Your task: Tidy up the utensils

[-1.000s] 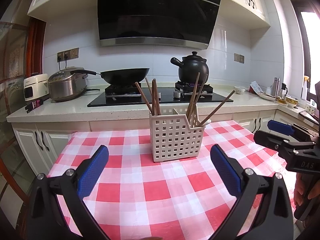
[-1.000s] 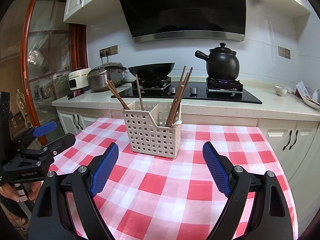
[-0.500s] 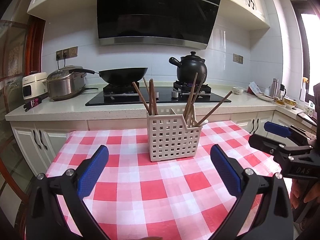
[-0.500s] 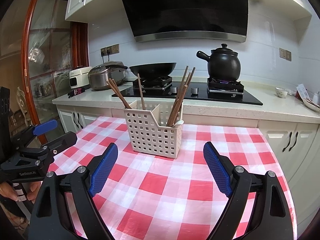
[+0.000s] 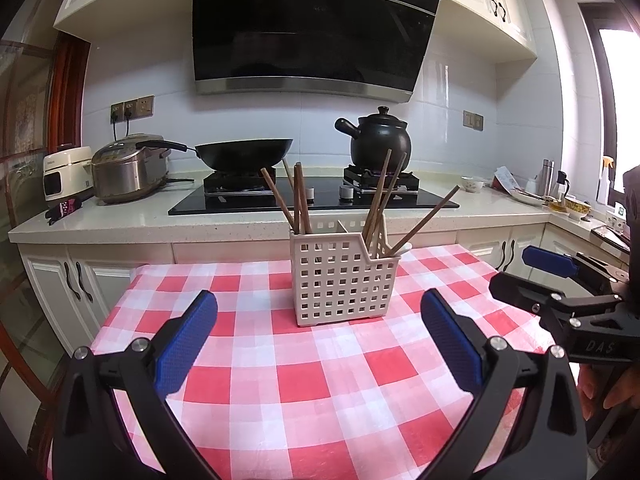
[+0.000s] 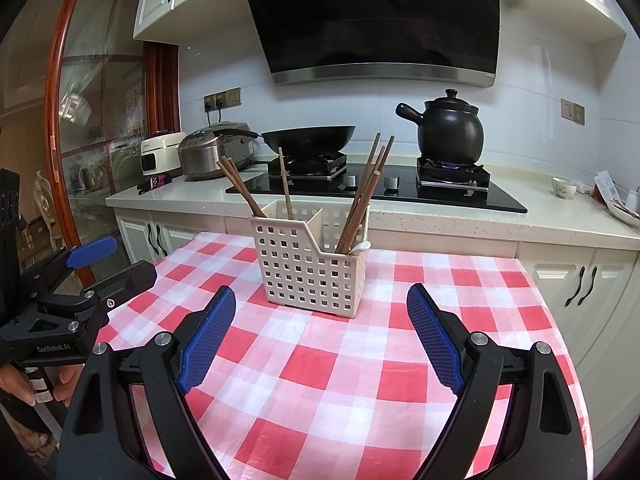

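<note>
On the red-and-white checked tablecloth [image 5: 280,380] stands a white perforated plastic utensil basket [image 5: 340,280], divided into compartments. Brown wooden chopsticks [image 5: 298,200] lean in its left compartment, more chopsticks in the right one, where a white spoon handle [image 6: 361,245] pokes over the rim. Left gripper [image 5: 318,344] and right gripper [image 6: 320,340] both hover near the basket, jaws spread wide, holding nothing. Behind, a black wok [image 5: 244,154] and black clay pot [image 5: 380,140] sit on the stove.

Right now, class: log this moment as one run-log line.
left gripper: open, empty | right gripper: open, empty | chopsticks: in utensil basket | basket: on checkered tablecloth
</note>
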`<state>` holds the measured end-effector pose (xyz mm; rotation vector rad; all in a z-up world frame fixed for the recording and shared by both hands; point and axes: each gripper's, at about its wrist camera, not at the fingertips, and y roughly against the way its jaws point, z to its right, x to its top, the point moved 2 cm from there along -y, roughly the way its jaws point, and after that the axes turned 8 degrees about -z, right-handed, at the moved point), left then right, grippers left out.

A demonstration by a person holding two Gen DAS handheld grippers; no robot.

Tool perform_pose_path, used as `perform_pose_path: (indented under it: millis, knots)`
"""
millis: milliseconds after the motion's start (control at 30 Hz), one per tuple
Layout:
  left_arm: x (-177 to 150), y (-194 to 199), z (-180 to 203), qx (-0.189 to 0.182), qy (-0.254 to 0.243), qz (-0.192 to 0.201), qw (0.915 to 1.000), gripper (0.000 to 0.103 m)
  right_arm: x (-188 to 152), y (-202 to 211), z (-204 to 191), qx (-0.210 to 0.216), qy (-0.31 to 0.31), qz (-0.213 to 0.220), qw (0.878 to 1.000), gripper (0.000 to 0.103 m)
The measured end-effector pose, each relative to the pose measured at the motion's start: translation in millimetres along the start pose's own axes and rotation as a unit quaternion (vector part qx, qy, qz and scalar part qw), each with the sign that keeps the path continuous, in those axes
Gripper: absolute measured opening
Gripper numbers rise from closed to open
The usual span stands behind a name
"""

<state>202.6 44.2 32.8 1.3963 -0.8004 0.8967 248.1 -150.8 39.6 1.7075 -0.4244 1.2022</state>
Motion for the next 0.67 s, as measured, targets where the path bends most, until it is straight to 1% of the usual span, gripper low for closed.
perform_pose_path:
  millis: [133,233,300,367,400,467,533,667]
  knots:
    - [0.0,-0.9,-1.1,-0.002,0.005,0.000,1.0000,0.098,0.2,-0.2,0.0,0.000,0.000,0.001,1.000,0.082]
    - [-0.3,-1.3,-2.2,0.004,0.011,-0.001,0.9999,0.098,0.1,-0.4,-0.5,0.000,0.000,-0.001,1.000,0.082]
    - [-0.7,-2.4,-2.6,-0.003,0.013,-0.002,0.9999,0.098,0.3,-0.5,-0.6,-0.001,0.000,-0.001,1.000,0.082]
    - [-1.5,-1.8,-1.5,0.007,0.008,0.004,0.9999,0.098,0.4,-0.4,-0.6,0.000,0.000,-0.001,1.000,0.082]
    - [-1.9,-2.0,-1.1,0.006,0.006,0.004,1.0000,0.098,0.7,-0.2,-1.0,0.000,0.000,0.000,1.000,0.082]
    - [-2.3,-4.0,-1.8,-0.008,0.011,0.000,0.9999,0.098,0.7,-0.4,-0.9,0.001,0.000,-0.001,1.000,0.082]
    - [-3.0,-4.8,-2.5,-0.008,0.015,-0.002,0.9999,0.098,0.5,-0.4,-0.8,0.000,0.000,0.000,1.000,0.082]
    - [-3.7,-4.5,-0.7,-0.012,0.008,-0.002,0.9999,0.098,0.5,0.9,-0.4,0.000,-0.002,0.001,1.000,0.084]
